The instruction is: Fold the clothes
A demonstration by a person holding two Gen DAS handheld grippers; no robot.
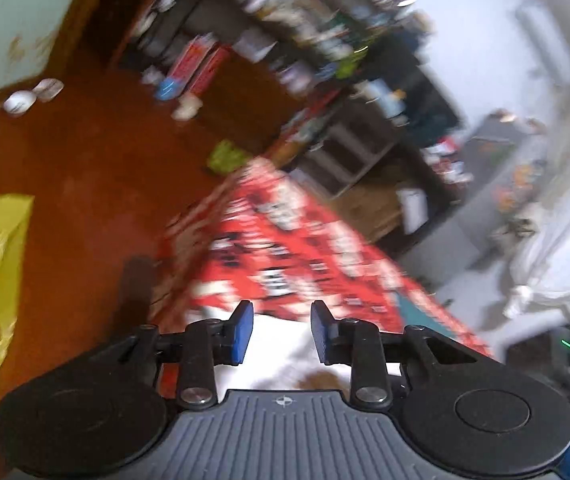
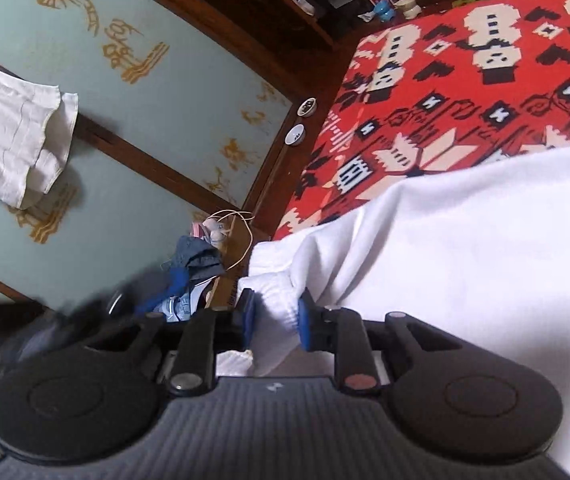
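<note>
two claws, one garment; right claw (image 2: 273, 318) clenched on a bunched edge of the white garment (image 2: 465, 264), cloth gathered thick between the blue pads (image 2: 304, 320); from that pinch the garment runs up and to the right across the view, broad and slack, lying over the red patterned rug (image 2: 465, 80); its far end is cut off by the frame, so i cannot tell its full long axis or whether it is already partly folded; left claw (image 1: 282, 330) released, jaws standing apart with nothing between them, the view badly blurred; a patch of the same white cloth (image 1: 277, 348) shows just beyond and below its fingertips, the rug stretching away ahead of it; so the right claw is the one on the cloth, the left close above it but not touching as far as i can see; judgement: any coming fold turns on the held edge at the rug's near corner and the free spread lying toward the upper right, and on the left claw finding a second edge; off to the side, a pale cloth (image 2: 13, 132) lies on the green mat floor (image 2: 165, 100), a blue heap (image 2: 193, 264) near the rug's corner, well apart from the work.
</note>
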